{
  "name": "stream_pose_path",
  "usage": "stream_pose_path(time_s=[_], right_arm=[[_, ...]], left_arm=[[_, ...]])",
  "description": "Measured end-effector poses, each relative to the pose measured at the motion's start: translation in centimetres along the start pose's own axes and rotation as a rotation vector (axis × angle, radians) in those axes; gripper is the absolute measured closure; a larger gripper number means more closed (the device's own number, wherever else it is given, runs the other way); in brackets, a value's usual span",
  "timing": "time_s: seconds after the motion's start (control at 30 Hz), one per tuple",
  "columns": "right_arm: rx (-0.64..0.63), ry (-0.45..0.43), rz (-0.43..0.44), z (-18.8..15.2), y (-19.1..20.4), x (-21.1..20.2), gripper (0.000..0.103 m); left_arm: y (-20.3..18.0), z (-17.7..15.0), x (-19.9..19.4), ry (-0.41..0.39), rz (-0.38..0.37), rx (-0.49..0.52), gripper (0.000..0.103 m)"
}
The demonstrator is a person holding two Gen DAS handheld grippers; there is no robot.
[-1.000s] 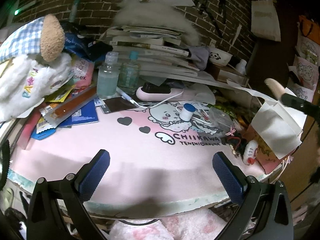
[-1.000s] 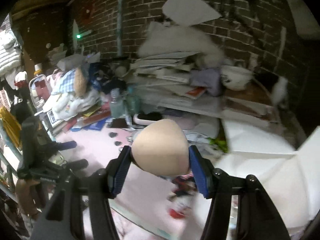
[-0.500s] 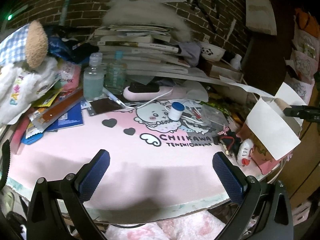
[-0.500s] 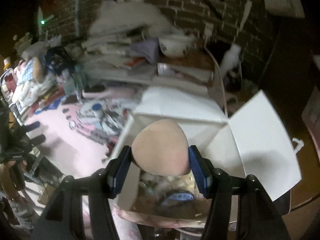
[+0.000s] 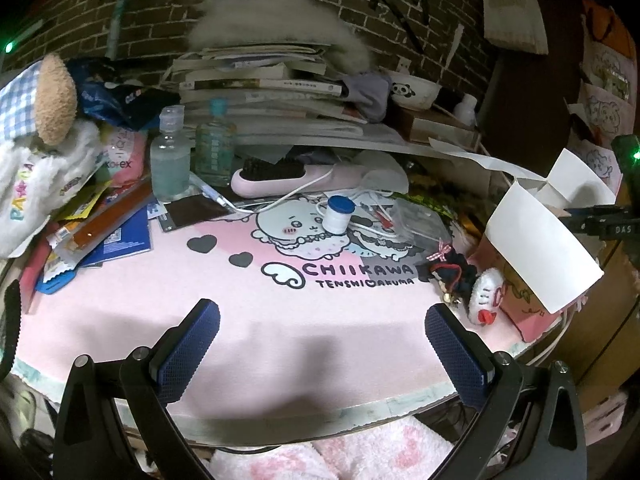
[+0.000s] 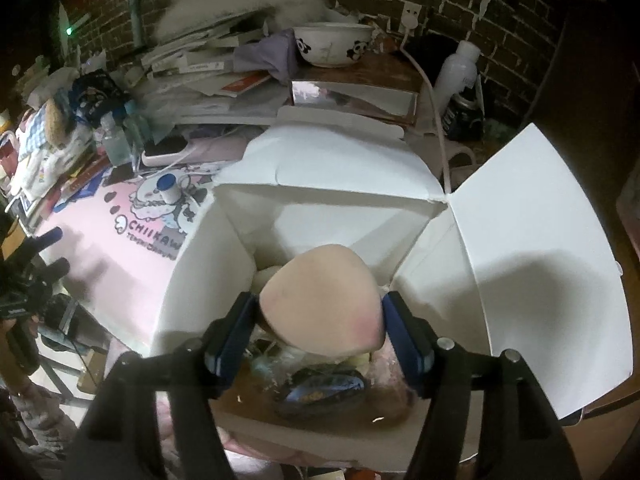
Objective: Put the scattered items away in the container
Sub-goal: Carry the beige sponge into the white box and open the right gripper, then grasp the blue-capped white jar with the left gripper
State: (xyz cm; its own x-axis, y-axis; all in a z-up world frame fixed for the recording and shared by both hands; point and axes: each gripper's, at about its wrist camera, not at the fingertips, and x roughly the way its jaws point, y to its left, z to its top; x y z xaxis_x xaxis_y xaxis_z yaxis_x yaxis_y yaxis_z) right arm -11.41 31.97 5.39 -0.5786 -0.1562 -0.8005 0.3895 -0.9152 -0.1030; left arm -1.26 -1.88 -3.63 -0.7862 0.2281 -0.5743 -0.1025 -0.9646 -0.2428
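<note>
The left wrist view is looking across a pink desk mat (image 5: 280,320) printed "CHIIKAWA TENSHI AKUMA". Along the mat's far-left edge a plush in white fleece (image 5: 36,160) is lying beside a pink pack reading "Kotex" (image 5: 120,156). Two clear bottles (image 5: 170,156) are standing at the far edge, with a pink hairbrush (image 5: 280,176) just beside them and a small blue-capped white jar (image 5: 338,216) on the mat's cartoon print. A white plush charm (image 5: 486,296) is lying at the right edge, touching the white box (image 5: 536,248). The left gripper (image 5: 320,344) is hanging over the near edge, fingers wide apart and empty.

Only the right wrist view is showing inside the box (image 6: 520,240): its flaps are standing up, and dark, shiny contents at the bottom are hard to make out. The right gripper (image 6: 320,328) is hovering over the box's mouth, its jaws opening around a beige makeup sponge (image 6: 320,300); the pads seem to be barely touching it. The bowl (image 6: 334,46) behind is printed with pandas.
</note>
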Motion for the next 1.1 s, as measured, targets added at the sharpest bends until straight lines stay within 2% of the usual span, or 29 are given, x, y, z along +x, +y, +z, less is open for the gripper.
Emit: stream_pose_path(time_s=[0.1,0.2,0.27,0.43,0.53,0.67,0.83,1.0,1.1], right_arm=[[0.001,-0.041,0.003,0.2,0.4,-0.8,0.021],[-0.012,-0.083,-0.013,0.6,1.1,-1.7,0.021],[-0.003,-0.139,0.007,0.9,1.8,-2.6,0.021],[-0.008,-0.295,0.217,1.3,6.1,-4.1,0.021],[-0.095,-0.363,0.271,1.2,10.4,-3.8,0.021],[-0.145,-0.366,0.359,0.6,14.8,-2.2,0.021],[-0.108,-0.403,0.347,-1.1,17.0,-0.3,0.021],[-0.031,-0.391,0.351,-2.6,17.1,2.2,0.021],[-0.028,-0.368,0.329,-3.4,17.5,3.9,0.021]], left_arm=[[-0.1,0.0,0.1,0.005,-0.002,0.0,0.0],[-0.1,-0.1,0.3,0.007,-0.006,-0.002,0.0],[0.0,0.0,0.4,0.005,-0.009,-0.011,0.0],[0.4,0.4,1.1,-0.004,-0.014,-0.029,0.0],[0.6,0.9,1.6,-0.005,-0.003,-0.015,0.001],[1.2,2.0,2.6,-0.01,0.013,0.01,0.001],[1.2,3.3,4.0,-0.001,0.01,0.052,0.003],[1.0,4.5,6.2,0.031,0.002,0.08,0.017],[0.8,5.1,7.5,0.051,-0.008,0.086,0.024]])
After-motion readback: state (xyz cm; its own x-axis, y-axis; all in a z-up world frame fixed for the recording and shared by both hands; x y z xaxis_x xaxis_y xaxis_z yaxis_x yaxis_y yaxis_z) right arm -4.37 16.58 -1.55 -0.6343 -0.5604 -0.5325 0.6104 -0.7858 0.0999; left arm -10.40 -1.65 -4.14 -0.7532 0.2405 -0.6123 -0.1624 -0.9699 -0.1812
